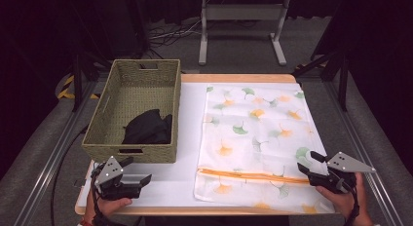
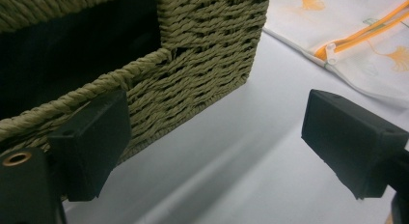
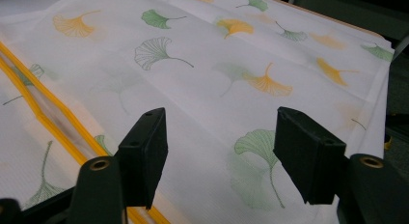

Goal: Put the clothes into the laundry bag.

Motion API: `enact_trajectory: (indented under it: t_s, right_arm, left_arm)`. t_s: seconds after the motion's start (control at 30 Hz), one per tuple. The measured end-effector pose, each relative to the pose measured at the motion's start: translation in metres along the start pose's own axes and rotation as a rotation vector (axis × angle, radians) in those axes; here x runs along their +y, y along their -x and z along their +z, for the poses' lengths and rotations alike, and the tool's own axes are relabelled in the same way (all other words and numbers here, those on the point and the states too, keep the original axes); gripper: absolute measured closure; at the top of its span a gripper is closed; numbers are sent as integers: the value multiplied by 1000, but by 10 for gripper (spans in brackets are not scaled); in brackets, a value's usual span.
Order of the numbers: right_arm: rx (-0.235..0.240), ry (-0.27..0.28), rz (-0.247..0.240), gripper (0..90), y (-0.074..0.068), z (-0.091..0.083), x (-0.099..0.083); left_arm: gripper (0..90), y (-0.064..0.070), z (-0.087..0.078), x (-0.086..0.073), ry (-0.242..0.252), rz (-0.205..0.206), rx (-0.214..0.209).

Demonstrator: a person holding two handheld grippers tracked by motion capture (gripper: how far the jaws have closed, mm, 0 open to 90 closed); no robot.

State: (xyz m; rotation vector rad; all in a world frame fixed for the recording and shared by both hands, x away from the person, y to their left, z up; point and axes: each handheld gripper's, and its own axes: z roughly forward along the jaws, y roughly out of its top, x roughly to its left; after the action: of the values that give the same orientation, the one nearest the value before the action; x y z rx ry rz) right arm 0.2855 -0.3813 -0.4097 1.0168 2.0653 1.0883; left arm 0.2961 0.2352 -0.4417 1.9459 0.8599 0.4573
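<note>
left gripper (image 1: 130,178) is sitting released on the desk (image 1: 170,179) just beside the woven basket (image 1: 100,130), nothing between its fingers. right gripper (image 1: 311,169) is hovering released over the near right edge of the ginkgo-print bag (image 1: 253,133). dark cloth (image 1: 148,127) is lying crumpled inside the basket. risk: thin, slick bag fabric is likely bunching or slipping under a pinch; the orange zipper (image 1: 253,176) may snag soft cloth.

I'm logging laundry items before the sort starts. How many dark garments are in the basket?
1. A black garment lies bunched at the near end of the woven basket, against its right wall. More could be hidden underneath it; the frames can't tell.
</note>
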Motion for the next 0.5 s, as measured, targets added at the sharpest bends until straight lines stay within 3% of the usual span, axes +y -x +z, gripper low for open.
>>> enact_trajectory:
  t_s: [0.27, 0.5]
  right_arm:
    - [38, 9, 16, 389, -1, 5, 3]
    - [51, -6, -19, 356, -10, 8, 7]
  left_arm:
    - [115, 7, 3, 0, -28, 23, 15]
    - [141, 7, -5, 0, 21, 13, 47]
